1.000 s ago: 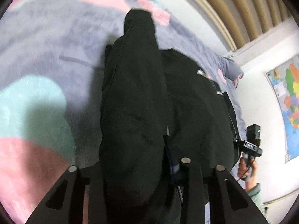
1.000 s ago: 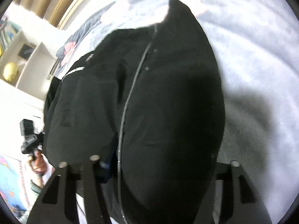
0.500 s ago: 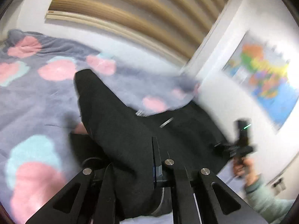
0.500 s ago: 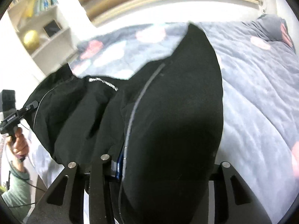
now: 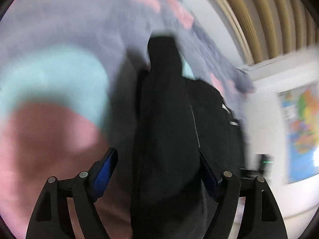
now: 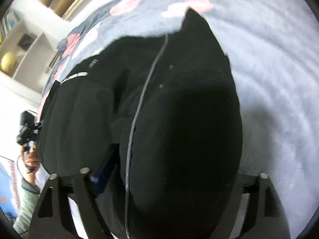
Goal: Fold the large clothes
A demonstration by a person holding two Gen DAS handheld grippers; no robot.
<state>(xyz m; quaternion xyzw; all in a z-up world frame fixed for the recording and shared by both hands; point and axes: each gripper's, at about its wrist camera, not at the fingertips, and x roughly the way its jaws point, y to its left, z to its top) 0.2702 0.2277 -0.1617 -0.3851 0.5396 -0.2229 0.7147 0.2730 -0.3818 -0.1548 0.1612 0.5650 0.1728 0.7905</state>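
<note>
A large black jacket (image 5: 165, 123) lies lengthwise on the grey blanket (image 5: 59, 29) with pink and teal patches. My left gripper (image 5: 157, 155) straddles its near end, and its jaws are opening. The left blue pad (image 5: 105, 169) stands clear of the cloth; the right pad is at the fabric's edge. In the right wrist view the same jacket (image 6: 179, 109), with a grey zipper line (image 6: 139, 103), bulges between the opening jaws of my right gripper (image 6: 177, 159). One blue pad (image 6: 103, 169) shows beside the cloth, and the other finger is hidden behind it.
A hand (image 6: 31, 159) in a green sleeve holds the left gripper's handle (image 6: 28, 131) at the bed's edge. A white shelf with a gold ball (image 6: 8, 63) stands beyond the bed. A wall map (image 5: 299, 131) hangs on the right. Tan slats (image 5: 269, 16) rise behind the bed.
Both grippers' jaws have spread wide apart from their earlier pinch on the cloth. Both views swung up to the room and back down onto the bed, and the jacket has settled lower.
</note>
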